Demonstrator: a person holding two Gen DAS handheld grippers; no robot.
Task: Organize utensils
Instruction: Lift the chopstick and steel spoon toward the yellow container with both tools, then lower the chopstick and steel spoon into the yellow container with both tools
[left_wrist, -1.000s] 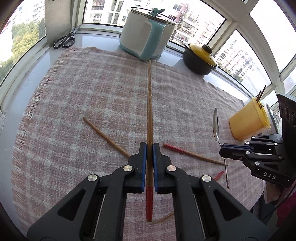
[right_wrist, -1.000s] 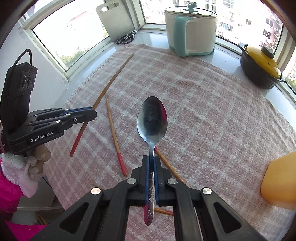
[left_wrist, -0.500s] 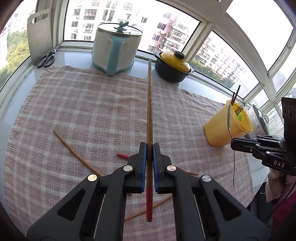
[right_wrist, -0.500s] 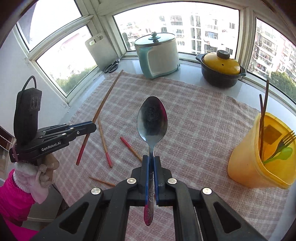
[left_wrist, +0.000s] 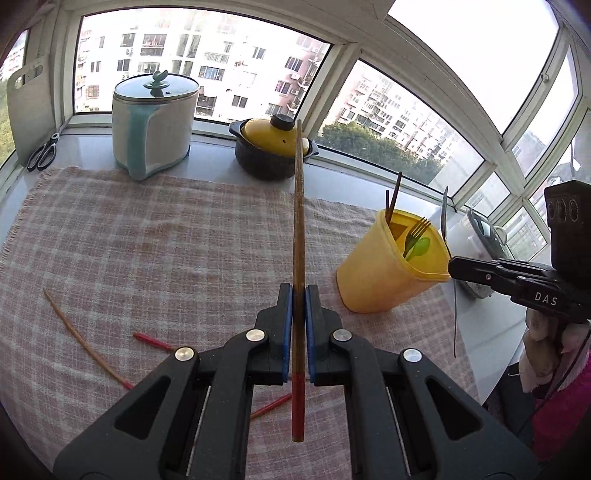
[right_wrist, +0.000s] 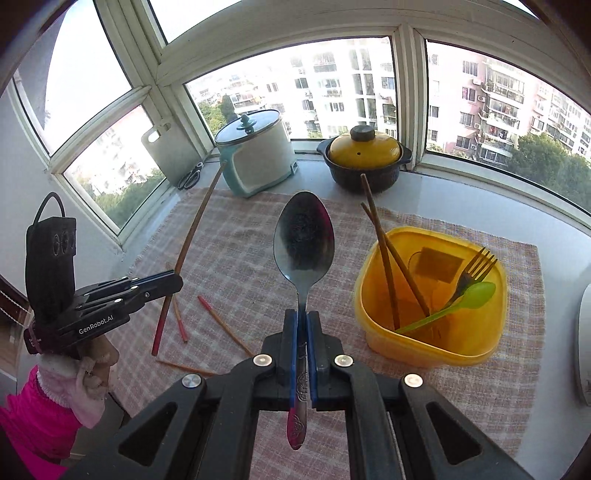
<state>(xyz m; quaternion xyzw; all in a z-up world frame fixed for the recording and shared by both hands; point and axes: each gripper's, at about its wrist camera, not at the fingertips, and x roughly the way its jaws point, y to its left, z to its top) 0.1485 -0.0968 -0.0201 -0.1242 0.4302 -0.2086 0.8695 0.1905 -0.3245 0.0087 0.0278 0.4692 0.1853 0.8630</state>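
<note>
Checked cloth (left_wrist: 147, 240) hides beneath left hand-held gripper (left_wrist: 298, 291) clamping chopstick (left_wrist: 298, 221); right hand-held gripper (right_wrist: 302, 317) pinches spoon (right_wrist: 303, 240)

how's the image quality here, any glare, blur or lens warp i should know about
Left wrist view: sharp, no motion blur; sky blown out white; fisheye bows the window frames; dark corners. Right wrist view: also sharp; backlit, so the spoon bowl reads dark; the yellow container glows translucent; window frames curve strongly.
</note>
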